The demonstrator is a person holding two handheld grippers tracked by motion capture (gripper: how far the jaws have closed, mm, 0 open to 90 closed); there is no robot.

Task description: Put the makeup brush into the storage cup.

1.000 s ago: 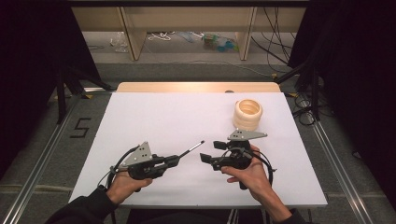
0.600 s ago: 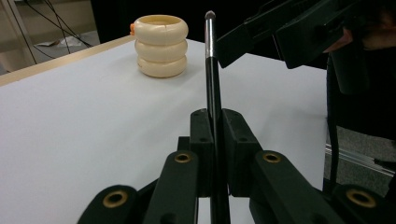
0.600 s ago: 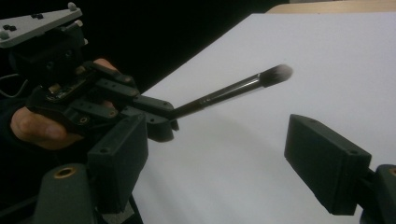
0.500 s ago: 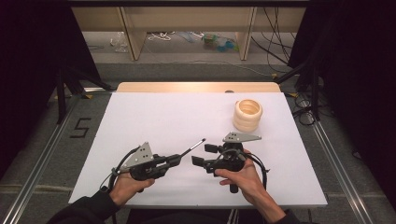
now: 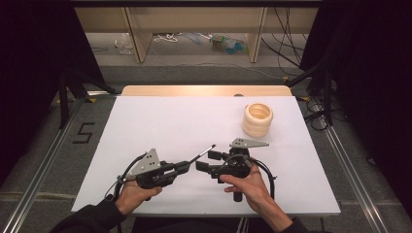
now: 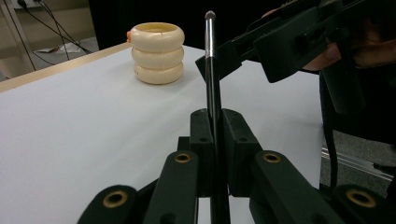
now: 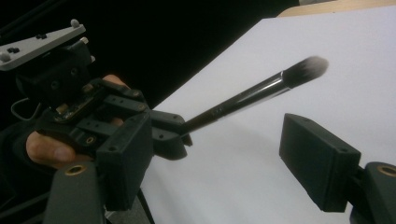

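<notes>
L tool (image 5: 187, 166) low over white desk (image 5: 160, 121), front-left, jaws clamped on makeup brush (image 5: 201, 154); brush tip angled up twd R tool (image 5: 205, 161). R tool jaws apart (just been closing a bit), brush head betw. them, pads not touching. Cream ring stack (image 5: 257, 119) stands back-right, well apart.

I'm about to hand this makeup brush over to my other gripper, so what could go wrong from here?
1. The left gripper clamps the makeup brush only near its handle end, so a bump from the right gripper could lever it askew.
2. The right gripper's fingers stand wide, with the bristle end between them; closing there might crush bristles instead of gripping the handle.
3. A dropped brush could roll across the table.
</notes>
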